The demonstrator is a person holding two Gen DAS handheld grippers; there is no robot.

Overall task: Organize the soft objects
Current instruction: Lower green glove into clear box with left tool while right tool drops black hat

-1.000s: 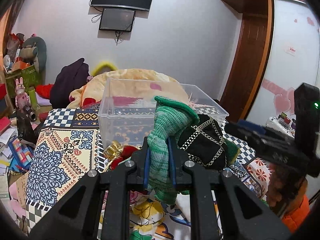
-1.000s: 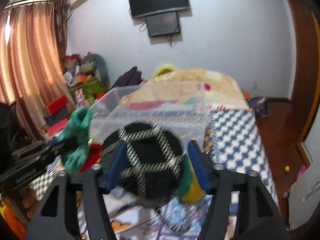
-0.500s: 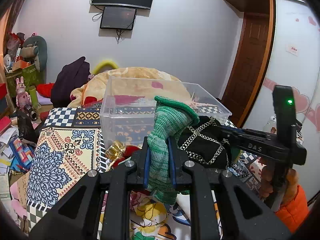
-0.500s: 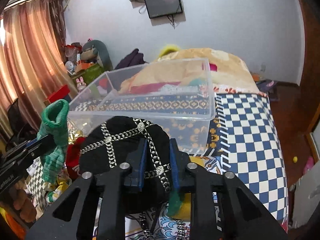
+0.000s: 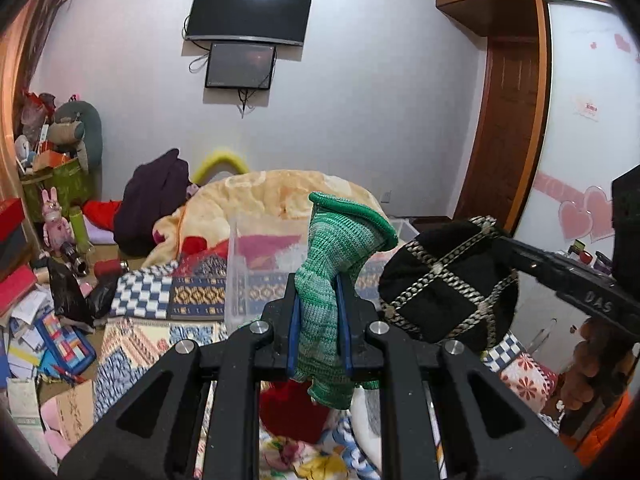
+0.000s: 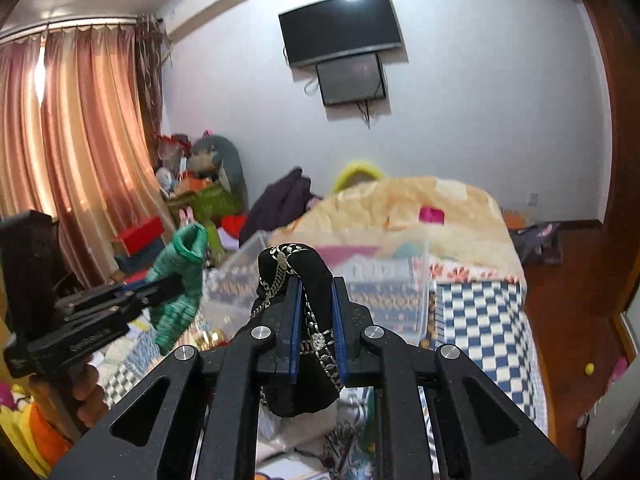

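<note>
My left gripper (image 5: 319, 316) is shut on a green knitted sock (image 5: 334, 260), held upright above the bed; it also shows in the right wrist view (image 6: 180, 276). My right gripper (image 6: 314, 312) is shut on a black soft item with silver chain trim (image 6: 296, 276), which shows to the right of the sock in the left wrist view (image 5: 448, 284). A clear plastic bin (image 6: 384, 280) stands on the bed just beyond both grippers; it also shows in the left wrist view (image 5: 248, 264).
The bed has a patterned cover (image 6: 476, 320) and a peach blanket (image 5: 256, 200) behind the bin. Red and patterned soft items (image 5: 292, 408) lie under the grippers. Clutter and toys (image 5: 48, 240) fill the floor at the left. A wardrobe (image 5: 580, 140) stands at the right.
Both grippers have risen with their items and tilted up. The bin now sits lower and is partly hidden behind the held items.
</note>
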